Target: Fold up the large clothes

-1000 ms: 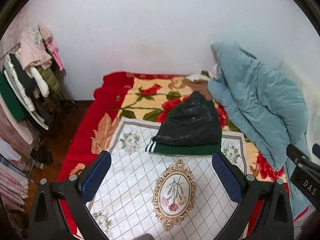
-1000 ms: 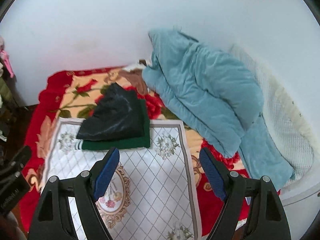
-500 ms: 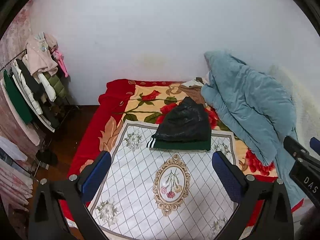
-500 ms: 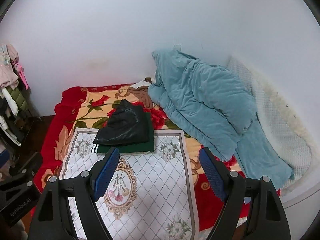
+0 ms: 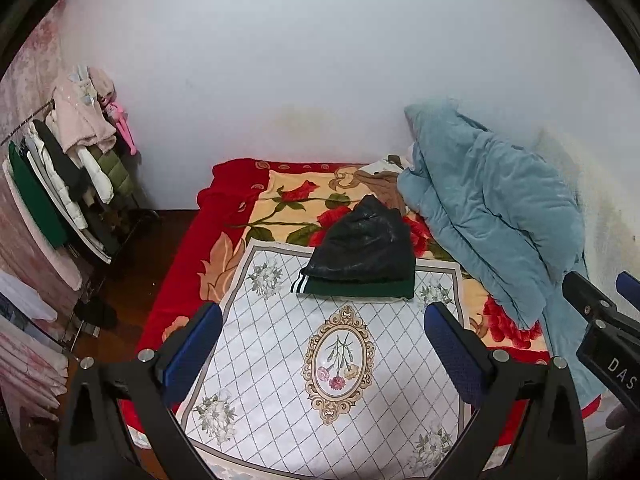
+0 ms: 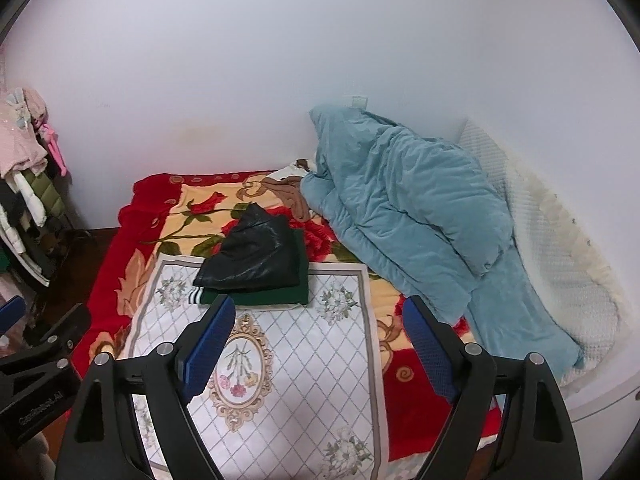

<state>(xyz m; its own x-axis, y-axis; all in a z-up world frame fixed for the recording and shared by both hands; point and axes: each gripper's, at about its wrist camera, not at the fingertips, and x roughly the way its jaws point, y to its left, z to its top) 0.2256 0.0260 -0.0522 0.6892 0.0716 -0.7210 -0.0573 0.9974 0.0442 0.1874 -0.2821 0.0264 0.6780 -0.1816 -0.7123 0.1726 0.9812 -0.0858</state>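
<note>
A folded black leather garment [image 5: 364, 246] lies on a folded dark green garment [image 5: 356, 288] with white stripes, at the far edge of a white patterned mat [image 5: 332, 364] on the bed. Both also show in the right wrist view: the black one [image 6: 252, 252] on the green one [image 6: 260, 296]. My left gripper [image 5: 322, 344] is open and empty, held well above the mat and short of the stack. My right gripper [image 6: 316, 336] is open and empty too, above the mat [image 6: 260, 380].
A red floral blanket [image 5: 236, 216] covers the bed. A bunched blue duvet [image 5: 492, 208] lies along the right side by the wall, also in the right wrist view [image 6: 404, 216]. A clothes rack [image 5: 64, 184] with hanging garments stands at left on the dark floor.
Both grippers have pulled back and up from the folded stack, so more of the bed and room shows. The stack has not moved. Both stay open.
</note>
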